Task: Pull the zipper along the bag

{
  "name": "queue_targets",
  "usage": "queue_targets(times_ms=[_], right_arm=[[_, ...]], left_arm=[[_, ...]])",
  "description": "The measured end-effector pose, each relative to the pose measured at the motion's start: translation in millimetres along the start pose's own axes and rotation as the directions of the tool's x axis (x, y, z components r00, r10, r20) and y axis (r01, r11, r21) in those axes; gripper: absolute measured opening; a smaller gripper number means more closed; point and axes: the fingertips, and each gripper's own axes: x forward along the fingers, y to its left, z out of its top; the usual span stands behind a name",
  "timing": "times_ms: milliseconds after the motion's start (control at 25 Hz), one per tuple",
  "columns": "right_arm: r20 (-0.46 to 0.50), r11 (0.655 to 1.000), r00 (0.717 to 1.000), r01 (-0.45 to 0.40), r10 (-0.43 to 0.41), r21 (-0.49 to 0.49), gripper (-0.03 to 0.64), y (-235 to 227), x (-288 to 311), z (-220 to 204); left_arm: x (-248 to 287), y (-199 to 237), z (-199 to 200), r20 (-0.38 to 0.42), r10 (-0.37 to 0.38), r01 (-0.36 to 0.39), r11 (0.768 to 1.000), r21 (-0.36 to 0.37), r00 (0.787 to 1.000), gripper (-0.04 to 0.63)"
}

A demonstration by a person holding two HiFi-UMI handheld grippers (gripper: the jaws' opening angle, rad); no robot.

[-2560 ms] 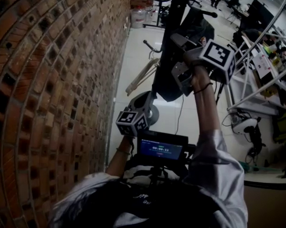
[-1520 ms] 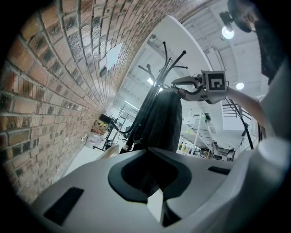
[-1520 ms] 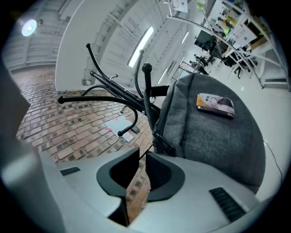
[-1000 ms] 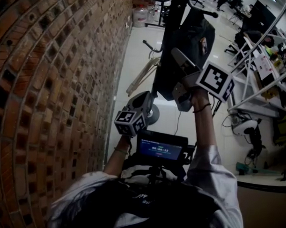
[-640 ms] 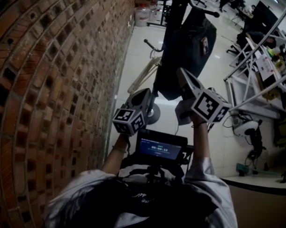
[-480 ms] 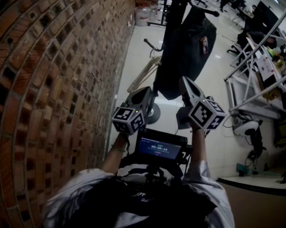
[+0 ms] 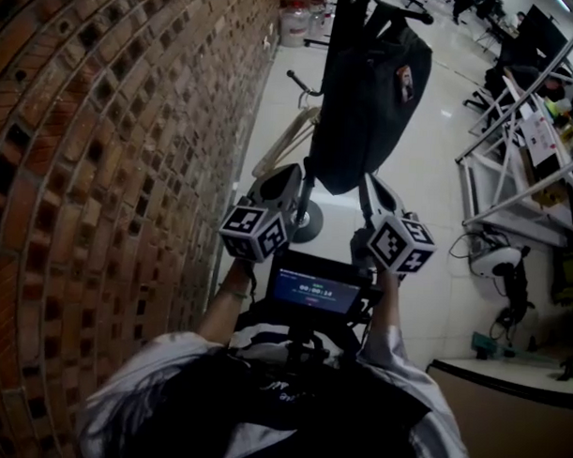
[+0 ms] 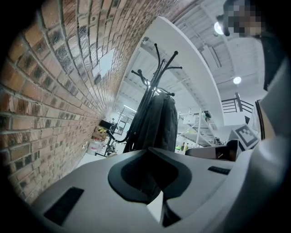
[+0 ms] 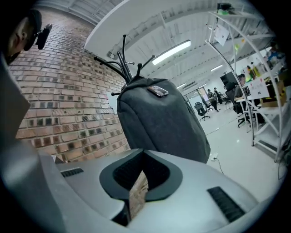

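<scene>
A dark grey backpack (image 7: 371,95) hangs on a black coat stand (image 7: 306,219) close to the brick wall. It also fills the middle of the left gripper view (image 8: 157,123) and the right gripper view (image 9: 159,118). Both grippers are held low, short of the bag and apart from it. My left gripper (image 7: 287,174) points up at the bag's lower left, jaws together and empty (image 8: 150,182). My right gripper (image 7: 377,186) sits under the bag's lower right, also shut on nothing (image 9: 141,182). The zipper pull cannot be made out.
A brick wall (image 7: 101,170) runs along the left. White metal shelving (image 7: 524,138) with clutter stands at the right. A small lit screen (image 7: 317,290) sits on the person's chest between the arms. A cable and a headset (image 7: 496,264) lie on the pale floor.
My right gripper has dropped from the bag's side back toward the person and its jaws have closed empty. The left gripper has barely moved.
</scene>
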Motion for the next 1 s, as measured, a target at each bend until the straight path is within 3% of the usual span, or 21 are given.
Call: queue_targets(times_ms=[480,1000], right_arm=[[-0.036,0.993,0.995,-0.092,0.09,-0.078,-0.005,5.2,-5.1,-0.6],[-0.058,0.984,0.992,-0.118,0.111,-0.131,-0.005,-3.6,-11.0,-4.9]], left_arm=[[-0.8,-27.1,-4.5,0.013,0.076,-0.076,0.997,0.007,0.997,0.009],[4.2,-38.5,-14.4,0.029,0.111,-0.111,0.994,0.015,0.993,0.008]])
